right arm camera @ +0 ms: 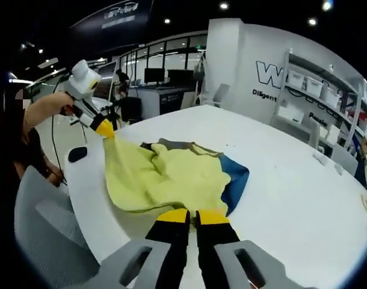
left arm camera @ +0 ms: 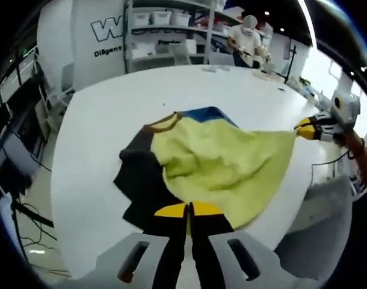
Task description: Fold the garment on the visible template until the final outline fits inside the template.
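Garment [left arm camera: 213, 162] shows black panel in left gripper view.

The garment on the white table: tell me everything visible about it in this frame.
The garment is a soft, knit-looking top, mostly yellow-green, with a black section, a blue panel and a brown-trimmed neckline. It lies rumpled and partly folded on the white table, the yellow layer drawn over the darker parts. Each claw is shut on a hem corner: the left claw at one edge, the right claw at the other, lifting the fabric slightly. Its blue panel rests flat on the tabletop.
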Tool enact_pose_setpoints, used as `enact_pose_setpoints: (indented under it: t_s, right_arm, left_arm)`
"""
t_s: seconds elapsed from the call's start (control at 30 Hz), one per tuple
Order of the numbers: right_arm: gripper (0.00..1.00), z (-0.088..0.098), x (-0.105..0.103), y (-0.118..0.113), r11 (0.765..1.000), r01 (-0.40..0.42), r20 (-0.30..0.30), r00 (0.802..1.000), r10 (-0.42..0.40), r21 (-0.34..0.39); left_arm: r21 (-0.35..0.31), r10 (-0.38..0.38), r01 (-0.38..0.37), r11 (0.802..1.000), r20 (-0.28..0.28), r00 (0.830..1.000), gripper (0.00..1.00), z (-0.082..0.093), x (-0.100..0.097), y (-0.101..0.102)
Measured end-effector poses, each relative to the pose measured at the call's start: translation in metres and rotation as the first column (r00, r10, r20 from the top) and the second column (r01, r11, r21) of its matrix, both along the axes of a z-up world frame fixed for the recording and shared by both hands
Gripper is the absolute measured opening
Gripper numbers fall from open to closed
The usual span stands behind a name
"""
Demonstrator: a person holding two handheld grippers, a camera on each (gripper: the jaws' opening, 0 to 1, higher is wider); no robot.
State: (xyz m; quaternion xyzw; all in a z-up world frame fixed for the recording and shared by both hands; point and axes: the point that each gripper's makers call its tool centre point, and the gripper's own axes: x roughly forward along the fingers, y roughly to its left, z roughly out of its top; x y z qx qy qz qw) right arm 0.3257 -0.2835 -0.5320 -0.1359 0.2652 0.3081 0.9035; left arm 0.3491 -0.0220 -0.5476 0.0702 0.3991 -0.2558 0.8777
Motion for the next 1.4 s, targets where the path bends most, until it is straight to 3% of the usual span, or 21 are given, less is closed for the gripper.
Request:
enact_pose_setpoints:
  t_s: [0.2, 0.37, 0.63, 0.8, 0.9, 0.97, 1.03, 1.2, 1.4]
  right_arm:
    - [0.0, -0.018, -0.019, 0.005, 0.999, -0.04, -0.053, 0.998, 0.039, -0.018]
    - [0.0, -0.038, -0.033, -0.001, 0.996, -0.055, -0.123, 0.991, 0.047, -0.065]
    - [0.0, -0.068, -0.052, -0.011, 0.992, -0.072, -0.208, 0.977, 0.049, -0.106]
    - [0.0, -0.086, -0.062, -0.013, 0.994, -0.068, -0.243, 0.969, 0.046, -0.083]
    - [0.0, -0.099, -0.065, -0.016, 0.996, -0.046, -0.278, 0.96, 0.024, -0.073]
    - [0.0, -0.106, -0.068, -0.018, 0.993, -0.059, -0.281, 0.959, 0.027, -0.105]
    - [0.0, -0.108, -0.068, -0.023, 0.979, -0.083, -0.261, 0.965, 0.032, -0.185]
    - [0.0, -0.115, -0.072, -0.02, 0.983, -0.076, -0.29, 0.957, 0.024, -0.168]
    - [0.0, -0.121, -0.076, -0.024, 0.981, -0.073, -0.304, 0.952, 0.015, -0.177]
  left_arm:
    - [0.018, 0.015, -0.014, 1.0, -0.028, 1.0, 0.0, -0.011, -0.022, 0.006]
    - [-0.026, 0.102, -0.105, 0.994, -0.099, 0.99, 0.0, -0.035, -0.04, 0.017]
    - [0.014, 0.143, -0.143, 0.99, -0.148, 0.979, 0.0, -0.064, -0.067, 0.032]
    - [-0.001, 0.178, -0.181, 0.983, -0.176, 0.968, 0.0, -0.081, -0.08, 0.034]
    - [0.029, 0.189, -0.187, 0.982, -0.193, 0.963, 0.0, -0.094, -0.085, 0.039]
    - [0.04, 0.195, -0.191, 0.981, -0.189, 0.962, 0.0, -0.098, -0.087, 0.041]
    - [0.067, 0.199, -0.19, 0.979, -0.184, 0.962, 0.0, -0.101, -0.09, 0.044]
    - [0.127, 0.204, -0.182, 0.975, -0.189, 0.961, 0.0, -0.113, -0.096, 0.05]
    - [0.147, 0.221, -0.194, 0.97, -0.195, 0.956, 0.0, -0.121, -0.101, 0.053]
